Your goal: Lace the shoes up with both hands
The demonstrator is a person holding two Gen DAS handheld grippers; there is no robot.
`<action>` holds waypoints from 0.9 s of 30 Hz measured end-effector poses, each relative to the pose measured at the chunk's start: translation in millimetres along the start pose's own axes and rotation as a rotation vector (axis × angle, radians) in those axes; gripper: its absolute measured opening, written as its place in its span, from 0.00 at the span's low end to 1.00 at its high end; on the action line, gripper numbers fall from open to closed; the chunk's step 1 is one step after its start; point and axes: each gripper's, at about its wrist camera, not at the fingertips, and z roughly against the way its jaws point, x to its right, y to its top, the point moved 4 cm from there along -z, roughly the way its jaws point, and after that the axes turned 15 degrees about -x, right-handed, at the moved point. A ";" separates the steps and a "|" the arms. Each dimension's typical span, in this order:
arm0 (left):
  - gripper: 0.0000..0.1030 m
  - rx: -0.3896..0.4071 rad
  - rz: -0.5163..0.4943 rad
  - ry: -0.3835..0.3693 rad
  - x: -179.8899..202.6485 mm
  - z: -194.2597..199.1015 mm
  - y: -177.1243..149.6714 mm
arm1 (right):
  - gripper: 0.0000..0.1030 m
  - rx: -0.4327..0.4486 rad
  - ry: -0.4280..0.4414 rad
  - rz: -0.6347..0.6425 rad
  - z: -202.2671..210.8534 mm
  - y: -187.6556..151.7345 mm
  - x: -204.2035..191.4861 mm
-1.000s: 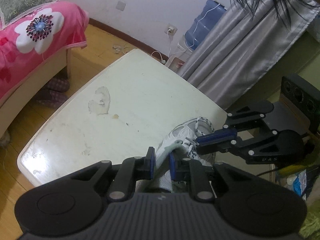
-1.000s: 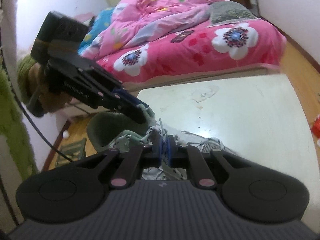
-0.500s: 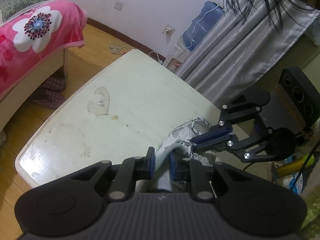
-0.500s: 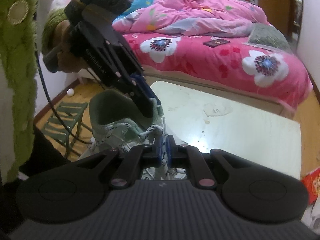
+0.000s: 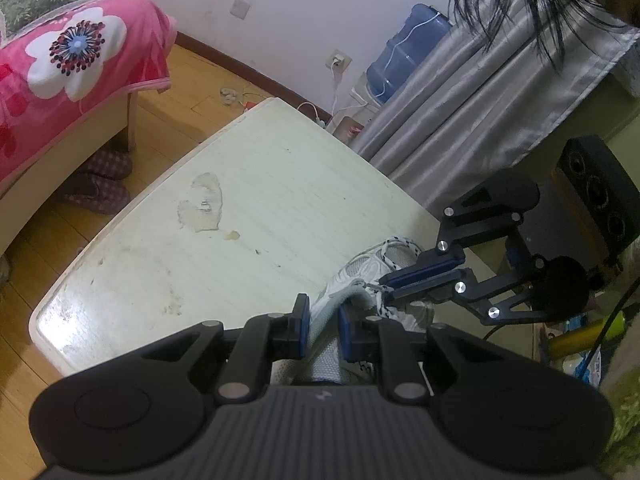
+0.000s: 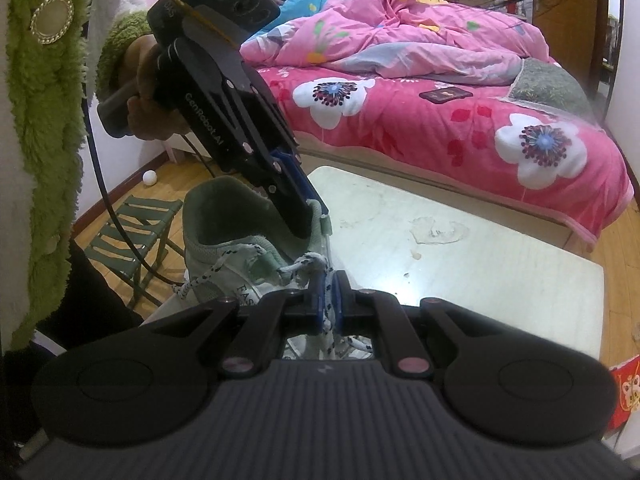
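The shoe stands at the near edge of the table, heel toward the person, toe pointing across the tabletop.

The left gripper has its jaws clamped on the shoe's grey-green tongue, holding it up. The right gripper has its jaws closed on the white speckled lace, just below a crossing or knot of lace at the top of the throat. A free lace end hangs over the near side of the collar.

Lacing stage: not determinable. The lower eyelets are hidden behind the gripper bodies.

Hazards, as judged:
- Lace slip. The lace is thin and round; a pull along its length may draw it out of the right jaws.
- Shoe shift. The shoe sits close to the table edge and is held only by the tongue; a hard sideways pull may drag or tip it off.
- Tongue distortion. Opposing pulls from the two grippers may twist the tongue out of line under the lace.
- Gripper collision. The two tools work very near each other.

Containers: the shoe opening shows only dark lining. A blue water bottle stands by the curtain; contents not visible.
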 end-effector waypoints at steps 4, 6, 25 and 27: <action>0.15 0.000 -0.002 0.000 -2.9 0.0 0.0 | 0.05 -0.003 0.005 -0.005 -2.3 2.0 1.3; 0.15 0.001 -0.002 0.000 -3.8 -0.4 0.1 | 0.05 -0.002 0.007 -0.010 -3.0 1.4 1.8; 0.16 0.002 -0.022 0.007 3.0 -1.7 1.2 | 0.03 -0.064 0.070 -0.129 -12.3 6.0 12.1; 0.15 0.001 -0.025 0.006 3.4 -1.5 1.0 | 0.03 -0.073 0.079 -0.145 -12.5 6.5 13.3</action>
